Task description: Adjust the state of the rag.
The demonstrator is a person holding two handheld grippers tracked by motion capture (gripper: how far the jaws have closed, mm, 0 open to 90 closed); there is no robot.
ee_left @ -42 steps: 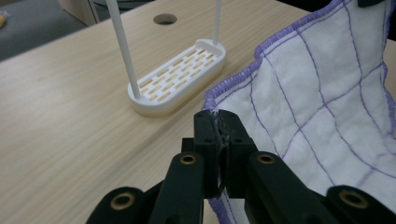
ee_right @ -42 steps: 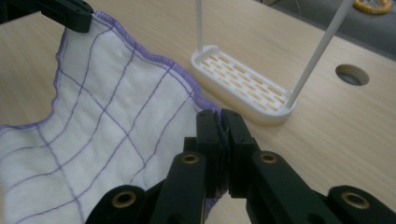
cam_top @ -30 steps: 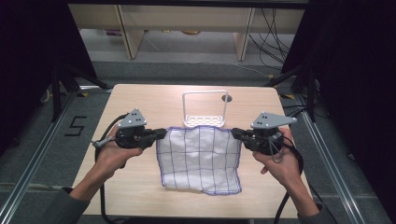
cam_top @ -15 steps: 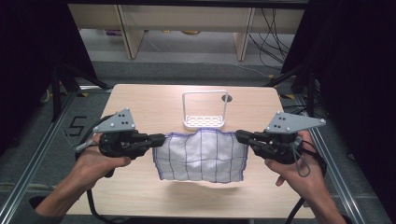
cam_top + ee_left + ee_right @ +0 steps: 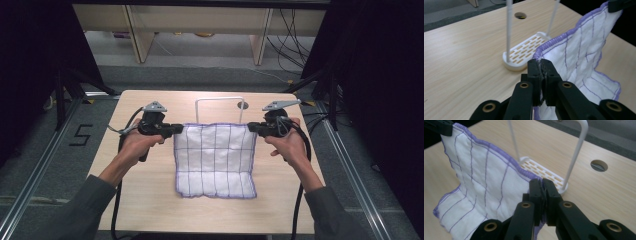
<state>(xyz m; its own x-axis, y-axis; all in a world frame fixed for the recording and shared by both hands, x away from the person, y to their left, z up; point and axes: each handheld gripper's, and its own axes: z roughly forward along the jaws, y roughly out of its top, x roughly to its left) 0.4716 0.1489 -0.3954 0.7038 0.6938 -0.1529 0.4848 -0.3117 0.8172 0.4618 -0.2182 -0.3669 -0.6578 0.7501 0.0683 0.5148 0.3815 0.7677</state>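
A white cloth [image 5: 215, 157] with purple grid lines and a purple hem hangs stretched between my two grippers, its lower part lying on the table. My left gripper [image 5: 176, 129] is shut on the cloth's upper left corner; in the left gripper view the jaws pinch the hem [image 5: 541, 65]. My right gripper [image 5: 252, 128] is shut on the upper right corner, the hem [image 5: 541, 185] caught between its jaws. Just behind the raised edge stands a white rack [image 5: 220, 101] with a tall wire hoop and a slotted base [image 5: 524, 51] [image 5: 544, 173].
The wooden table [image 5: 145, 200] has a round cable hole [image 5: 243, 105] behind the rack. Metal frame rails [image 5: 45, 160] run along both sides. Cables trail from both grippers toward the front edge.
Both grippers rose and drew back with the cloth a half second ago, then moved forward and down toward the rack. The cloth, which lay flat, now hangs from its held edge.
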